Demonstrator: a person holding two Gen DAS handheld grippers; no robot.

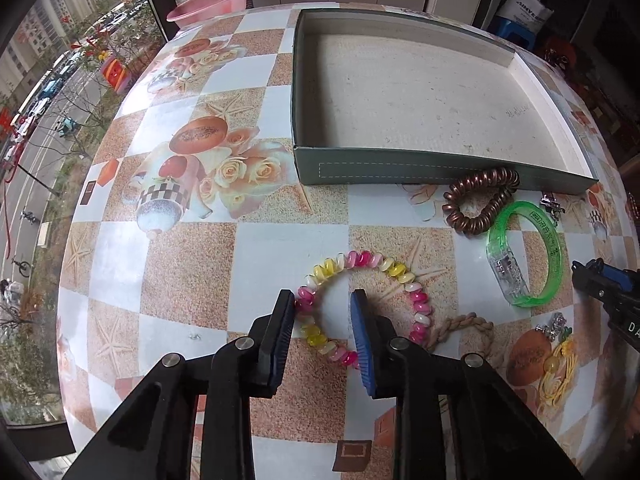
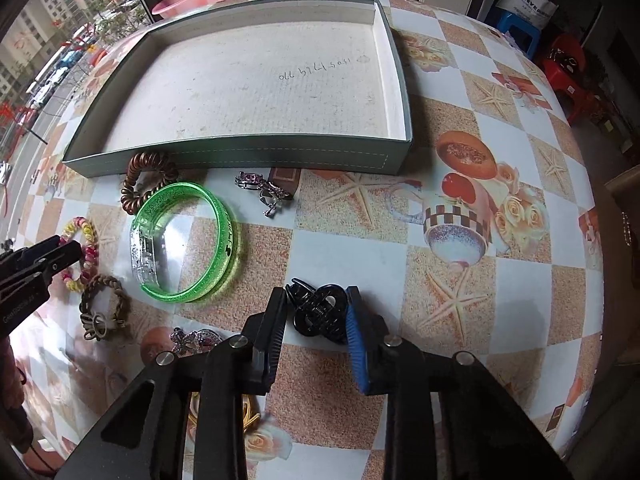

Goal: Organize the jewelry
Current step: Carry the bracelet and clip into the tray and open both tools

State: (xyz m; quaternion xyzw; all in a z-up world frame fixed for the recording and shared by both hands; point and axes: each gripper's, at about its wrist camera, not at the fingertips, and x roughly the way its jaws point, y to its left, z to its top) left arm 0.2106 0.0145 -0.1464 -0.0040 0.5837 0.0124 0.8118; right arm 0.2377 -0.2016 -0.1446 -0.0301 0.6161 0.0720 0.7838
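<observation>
A pink-and-yellow spiral bracelet lies on the patterned tablecloth. My left gripper straddles its left arc, with the black pad touching the coils on one side and the blue pad on the other. In the right wrist view, a black hair claw clip sits between the fingers of my right gripper, and both pads press on it. The empty grey-green box stands behind the jewelry. The left gripper shows at the left edge of the right wrist view.
A brown coil hair tie leans on the box wall. A green bangle, silver earrings, a rope bracelet and a butterfly brooch lie nearby. A pink basin sits at the table's far edge.
</observation>
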